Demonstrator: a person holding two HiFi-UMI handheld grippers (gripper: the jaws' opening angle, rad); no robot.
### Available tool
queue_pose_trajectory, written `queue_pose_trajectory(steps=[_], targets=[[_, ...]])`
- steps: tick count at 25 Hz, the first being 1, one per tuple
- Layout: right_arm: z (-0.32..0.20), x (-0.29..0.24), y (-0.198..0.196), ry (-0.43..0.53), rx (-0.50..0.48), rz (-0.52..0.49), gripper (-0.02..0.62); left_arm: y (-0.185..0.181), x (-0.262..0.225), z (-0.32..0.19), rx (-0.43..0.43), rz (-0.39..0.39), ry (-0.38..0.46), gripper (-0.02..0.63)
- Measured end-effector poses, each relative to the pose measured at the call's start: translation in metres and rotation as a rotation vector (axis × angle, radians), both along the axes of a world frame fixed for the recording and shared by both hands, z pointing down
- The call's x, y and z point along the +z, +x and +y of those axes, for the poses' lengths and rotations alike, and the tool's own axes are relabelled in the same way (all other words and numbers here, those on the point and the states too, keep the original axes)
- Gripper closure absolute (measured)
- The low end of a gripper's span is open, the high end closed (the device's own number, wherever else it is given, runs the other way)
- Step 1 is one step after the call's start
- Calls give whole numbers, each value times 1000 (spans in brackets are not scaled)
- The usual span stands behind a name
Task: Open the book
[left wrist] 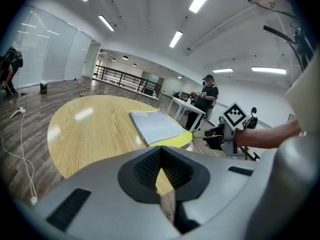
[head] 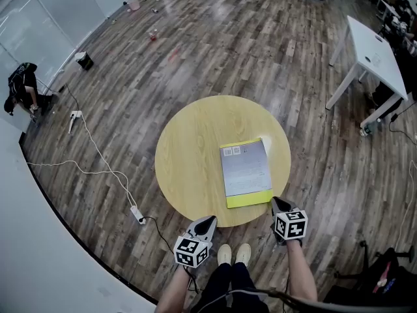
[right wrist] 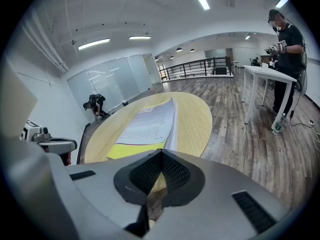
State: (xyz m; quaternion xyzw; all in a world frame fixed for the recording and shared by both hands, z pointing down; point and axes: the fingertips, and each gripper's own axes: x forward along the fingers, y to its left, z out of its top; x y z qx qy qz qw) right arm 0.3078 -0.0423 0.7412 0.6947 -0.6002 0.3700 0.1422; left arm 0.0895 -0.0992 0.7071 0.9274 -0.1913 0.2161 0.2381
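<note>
A closed book with a grey cover and a yellow band along its near edge lies on the right half of the round wooden table. My right gripper is at the book's near right corner with its jaws shut, and the tips seem to pinch that corner. In the left gripper view the right gripper meets the yellow corner of the book. In the right gripper view the book runs back under the jaw tips. My left gripper hangs shut and empty off the table's near edge.
A white table stands at the far right with a person beside it. Cables and a power strip lie on the wooden floor to the left. Another person crouches at the far left wall.
</note>
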Motion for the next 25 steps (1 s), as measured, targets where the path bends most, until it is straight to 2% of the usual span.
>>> queue_pose_trajectory(steps=[25], targets=[[-17,-73,-36,105,-92,81,592,-45,-57,-8,-92,59,110,607]])
